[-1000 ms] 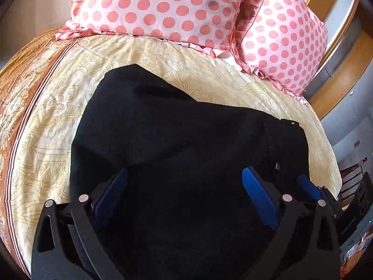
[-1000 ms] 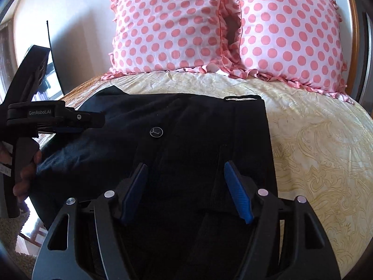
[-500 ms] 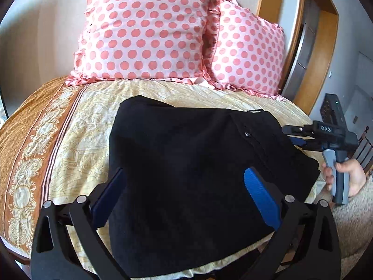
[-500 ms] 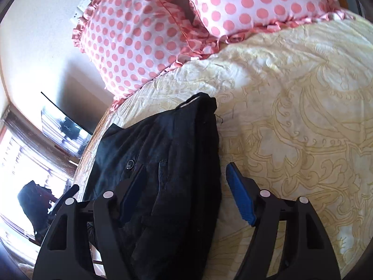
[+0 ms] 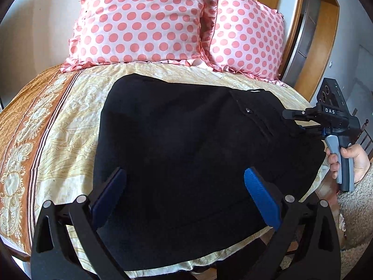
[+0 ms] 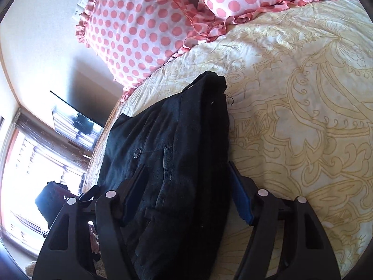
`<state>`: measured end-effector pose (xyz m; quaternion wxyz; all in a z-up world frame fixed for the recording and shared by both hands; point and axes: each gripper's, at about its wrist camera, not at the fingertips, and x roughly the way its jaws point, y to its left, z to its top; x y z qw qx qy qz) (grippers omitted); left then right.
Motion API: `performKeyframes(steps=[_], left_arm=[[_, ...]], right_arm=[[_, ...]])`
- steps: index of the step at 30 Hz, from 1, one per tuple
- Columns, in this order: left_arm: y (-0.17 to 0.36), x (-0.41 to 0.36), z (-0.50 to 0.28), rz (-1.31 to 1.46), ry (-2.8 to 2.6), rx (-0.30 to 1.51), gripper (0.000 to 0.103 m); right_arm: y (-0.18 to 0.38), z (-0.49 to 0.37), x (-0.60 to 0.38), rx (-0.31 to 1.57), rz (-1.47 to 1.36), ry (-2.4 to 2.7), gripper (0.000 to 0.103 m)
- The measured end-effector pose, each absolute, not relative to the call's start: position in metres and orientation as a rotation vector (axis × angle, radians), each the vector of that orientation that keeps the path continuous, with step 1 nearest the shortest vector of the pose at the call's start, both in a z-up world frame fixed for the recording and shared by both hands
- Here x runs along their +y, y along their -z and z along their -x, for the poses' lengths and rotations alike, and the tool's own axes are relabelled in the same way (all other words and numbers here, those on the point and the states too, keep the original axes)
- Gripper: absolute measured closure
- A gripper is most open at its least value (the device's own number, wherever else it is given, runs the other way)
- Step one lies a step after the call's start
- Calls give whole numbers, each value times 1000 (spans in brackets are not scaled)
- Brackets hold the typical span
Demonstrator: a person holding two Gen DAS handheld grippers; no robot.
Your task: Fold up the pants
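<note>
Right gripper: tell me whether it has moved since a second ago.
Yes. The right gripper has rolled sideways: the pillows, level across the top before, now slant to the upper left, and the pants run lengthwise between its fingers.

One pants [image 5: 186, 158], two pillows [image 5: 139, 21], two grippers [image 5: 184, 186].

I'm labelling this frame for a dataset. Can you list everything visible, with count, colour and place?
pants: one, black, lying folded on the bed, nearest the foot edge.
pillows: two, pink with coral polka dots and frilled edges, propped side by side at the head of the bed.
bedspread: one, cream with gold paisley and an orange-brown border, covering the bed.
door frame: one, wooden, right of the pillows.
left gripper: black with blue pads, open over the pants.
right gripper: black with blue pads, open, straddling the pants' edge.
hand: one, holding the right gripper's handle.
</note>
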<state>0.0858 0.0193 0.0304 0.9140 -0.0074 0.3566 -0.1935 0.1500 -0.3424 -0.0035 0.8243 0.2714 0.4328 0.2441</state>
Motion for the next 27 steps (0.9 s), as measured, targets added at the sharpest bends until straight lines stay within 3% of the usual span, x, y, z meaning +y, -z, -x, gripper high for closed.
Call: performKeyframes(steps=[3,6,13,20,27], left_arm=[[-29,18,-87,7,393,735,2],[-29,17,-87,6,389,735,2],[-32,23,-88,29,383,731,2],[-69,82,-123,248,456,766,3],[-42,107,-196,380,471,1044,17]], right_arm=[[4,-148,-339,915,-560,-524,68],[-11,-140,-333,849,-521,-549,78],[-41,-128,-297,771,-324,-583,81],[-18,-134,-320,812,-411,-543,82],[-9,-136,-324,813,-439,-543,81]])
